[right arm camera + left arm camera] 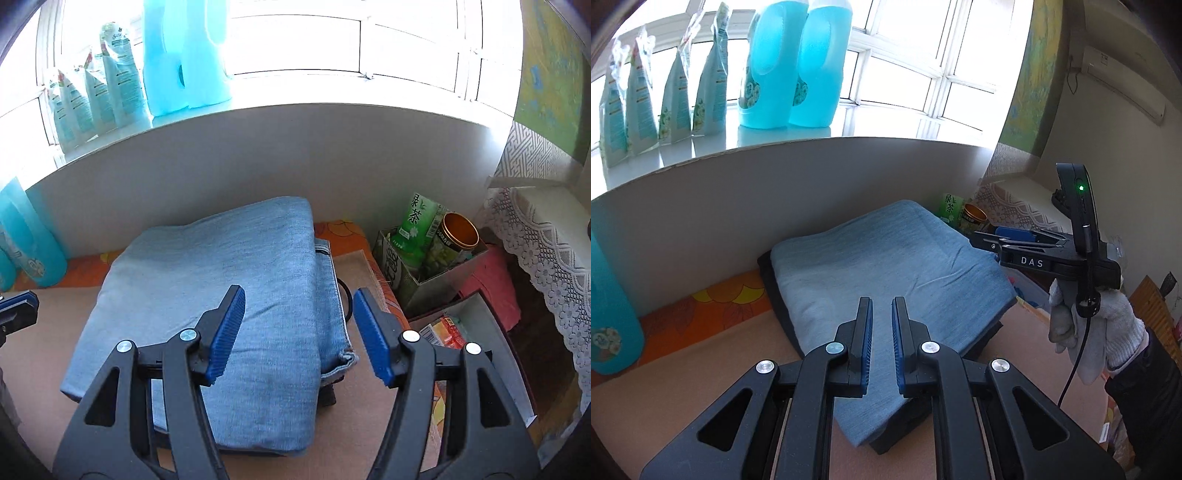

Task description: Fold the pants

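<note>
Light blue denim pants (886, 258) (221, 266) lie folded into a thick rectangle on the tan table mat (44, 354), with a dark layer showing under their edges. My left gripper (882, 301) hovers over the near end of the stack, jaws nearly together with nothing between them. My right gripper (297, 291) stands open above the right edge of the pants, nothing between its blue pads (373, 339). In the left wrist view the right gripper (979, 236) is held by a white-gloved hand (1108, 332) at the stack's right side.
A grey wall panel (258, 155) stands just behind the pants. Blue detergent bottles (790, 66) and refill pouches (676, 92) line the windowsill. A box with a green tea carton (417, 225) and a tin (458, 232) sits at right, beside a lace-covered surface (546, 236).
</note>
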`<state>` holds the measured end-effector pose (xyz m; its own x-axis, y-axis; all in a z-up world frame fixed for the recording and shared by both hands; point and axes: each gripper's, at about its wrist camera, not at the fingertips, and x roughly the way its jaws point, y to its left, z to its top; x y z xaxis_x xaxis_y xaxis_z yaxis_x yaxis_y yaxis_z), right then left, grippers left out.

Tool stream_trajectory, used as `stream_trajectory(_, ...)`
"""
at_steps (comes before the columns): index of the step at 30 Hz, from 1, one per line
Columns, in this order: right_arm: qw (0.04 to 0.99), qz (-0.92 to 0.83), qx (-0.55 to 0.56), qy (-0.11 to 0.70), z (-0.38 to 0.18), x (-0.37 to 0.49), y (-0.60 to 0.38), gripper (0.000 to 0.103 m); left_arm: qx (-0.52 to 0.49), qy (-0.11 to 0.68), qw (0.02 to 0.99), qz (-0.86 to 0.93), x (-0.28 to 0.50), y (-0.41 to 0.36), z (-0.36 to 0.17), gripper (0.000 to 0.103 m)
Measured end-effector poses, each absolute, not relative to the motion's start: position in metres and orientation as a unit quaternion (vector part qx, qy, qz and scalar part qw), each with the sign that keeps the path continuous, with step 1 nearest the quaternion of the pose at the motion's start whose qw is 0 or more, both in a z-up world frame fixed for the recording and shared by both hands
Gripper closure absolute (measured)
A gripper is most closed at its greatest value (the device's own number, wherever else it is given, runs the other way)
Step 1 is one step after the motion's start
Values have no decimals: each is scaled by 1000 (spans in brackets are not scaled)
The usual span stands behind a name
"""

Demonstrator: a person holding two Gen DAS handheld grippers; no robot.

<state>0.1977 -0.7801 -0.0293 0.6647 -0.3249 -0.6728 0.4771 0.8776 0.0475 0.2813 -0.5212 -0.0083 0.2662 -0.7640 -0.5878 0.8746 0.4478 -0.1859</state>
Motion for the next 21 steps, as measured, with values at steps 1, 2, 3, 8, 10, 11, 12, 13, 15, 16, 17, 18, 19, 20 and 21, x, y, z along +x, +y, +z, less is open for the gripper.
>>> stream_trajectory(1, 908, -216, 114, 340, -27, 192, -774, 39, 92, 309, 793, -518, 277, -519, -5, 94)
stream_trajectory(2, 909, -215, 118, 336, -26, 187, -770, 39, 94, 305, 794, -517, 273, -516, -3, 94)
stream_trajectory(3, 910, -215, 121, 332, -25, 181, -766, 39, 95, 302, 796, -516, 269, -513, 0, 94)
stream_trajectory(8, 914, -215, 134, 317, -16, 149, -738, 38, 107, 291, 798, -517, 246, -499, 8, 94)
stream_trajectory(10, 916, -215, 141, 307, -10, 133, -726, 32, 109, 290, 798, -518, 237, -492, 10, 93)
stream_trajectory(11, 918, -214, 142, 303, -8, 126, -719, 30, 107, 292, 797, -518, 233, -487, 11, 88)
stream_trajectory(12, 919, -216, 139, 299, -6, 118, -712, 30, 105, 295, 795, -519, 230, -482, 11, 77)
stream_trajectory(13, 920, -222, 133, 295, -4, 111, -704, 28, 104, 295, 796, -518, 226, -477, 12, 71)
stream_trajectory(15, 921, -234, 124, 286, 1, 96, -686, 20, 104, 293, 799, -515, 217, -467, 14, 54)
stream_trajectory(16, 922, -237, 122, 280, 4, 88, -678, 14, 105, 292, 799, -515, 213, -461, 16, 54)
stream_trajectory(17, 923, -243, 120, 274, 6, 80, -670, 9, 109, 289, 800, -514, 207, -456, 17, 50)
stream_trajectory(18, 922, -251, 118, 270, 7, 72, -662, 8, 112, 285, 803, -512, 202, -450, 19, 43)
stream_trajectory(19, 922, -257, 117, 265, 9, 65, -653, 7, 116, 282, 805, -508, 197, -444, 20, 38)
stream_trajectory(20, 921, -265, 117, 260, 11, 57, -645, 6, 121, 276, 809, -505, 191, -438, 21, 31)
stream_trajectory(21, 919, -275, 117, 256, 12, 49, -638, 5, 126, 269, 812, -502, 184, -431, 22, 30)
